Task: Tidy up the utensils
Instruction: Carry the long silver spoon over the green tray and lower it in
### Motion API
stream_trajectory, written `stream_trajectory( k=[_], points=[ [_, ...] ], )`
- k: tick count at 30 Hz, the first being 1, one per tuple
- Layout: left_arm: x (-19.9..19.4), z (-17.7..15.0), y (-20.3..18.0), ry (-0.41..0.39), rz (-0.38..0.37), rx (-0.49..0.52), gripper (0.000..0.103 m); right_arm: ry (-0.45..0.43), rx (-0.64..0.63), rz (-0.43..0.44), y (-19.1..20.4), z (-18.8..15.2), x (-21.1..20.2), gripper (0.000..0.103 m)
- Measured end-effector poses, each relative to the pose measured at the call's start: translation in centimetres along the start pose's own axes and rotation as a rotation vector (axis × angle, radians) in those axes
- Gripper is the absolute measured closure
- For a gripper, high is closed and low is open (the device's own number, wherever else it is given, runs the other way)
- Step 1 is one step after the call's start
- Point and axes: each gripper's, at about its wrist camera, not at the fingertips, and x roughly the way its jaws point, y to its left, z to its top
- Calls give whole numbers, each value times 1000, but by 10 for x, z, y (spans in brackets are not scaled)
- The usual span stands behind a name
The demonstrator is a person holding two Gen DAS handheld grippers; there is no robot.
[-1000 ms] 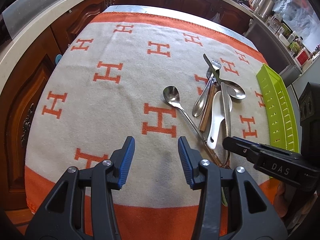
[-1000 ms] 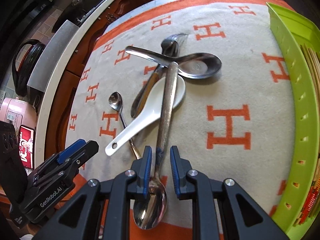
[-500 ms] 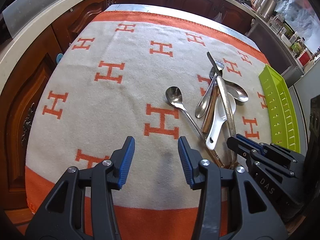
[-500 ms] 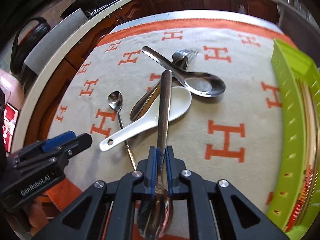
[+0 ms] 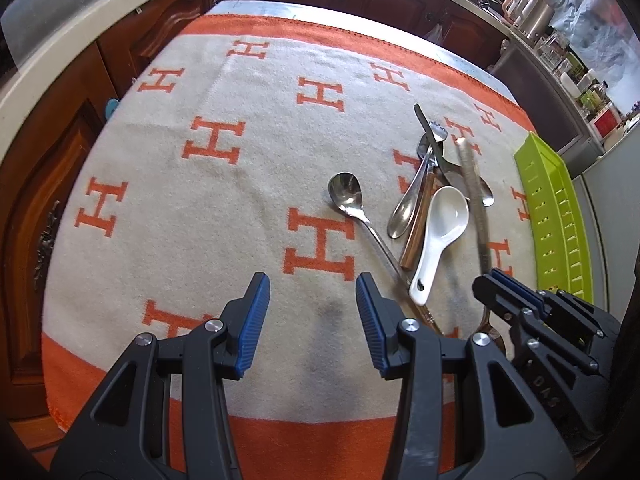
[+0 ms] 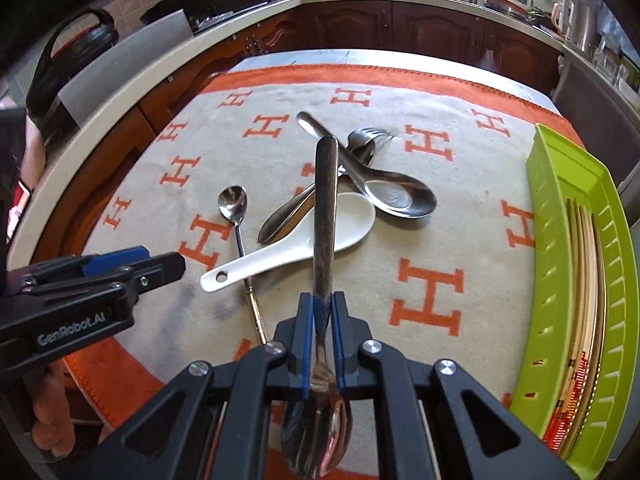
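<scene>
The right claw [image 6: 322, 312] clamps the steel spoon [image 6: 325, 216] near its bowl.

Table under orange-and-cream blanket [image 5: 248, 184] (H-patterned), utensil pile [image 6: 320, 216], green tray [image 6: 560, 240]

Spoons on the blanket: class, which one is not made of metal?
The white ceramic soup spoon, lying in the pile with a hole in its handle end. The other spoons are shiny steel, including the one in the right gripper.

Blanket [image 5: 248, 184]: cream with orange H motifs and orange border, spread beneath both grippers.
Cabinets [image 6: 400, 28]: dark wood doors, far ahead beyond the blanket.
Countertop [image 6: 132, 92]: pale curved edge, ahead and left.
Kettle [image 5: 534, 10]: metallic, far ahead right.
</scene>
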Motion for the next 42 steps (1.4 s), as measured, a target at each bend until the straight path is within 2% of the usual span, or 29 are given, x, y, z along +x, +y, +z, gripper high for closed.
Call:
stream_trajectory(
  k=[8, 14, 19, 24, 32, 40, 42],
  points=[
    [22, 19, 5, 52, -88, -59, 62, -86, 86, 37, -29, 2, -42, 95],
    [32, 26, -4, 68, -88, -59, 62, -133, 138, 45, -51, 1, -69, 95],
    [34, 30, -13, 79, -74, -57, 62, -164, 197, 18, -78, -1, -88, 95],
    [35, 32, -23, 82, -65, -40, 62, -186, 257, -66, -113, -1, -102, 95],
    [39, 31, -30, 97, -57, -37, 62, -137, 294, -218, -154, -6, -90, 95],
    [41, 32, -36, 97, -43, -27, 62, -33, 262, -266, -161, -12, -57, 94],
    [41, 32, -37, 95, -39, -25, 62, 2, 262, -252, -161, -14, -48, 94]
  ],
)
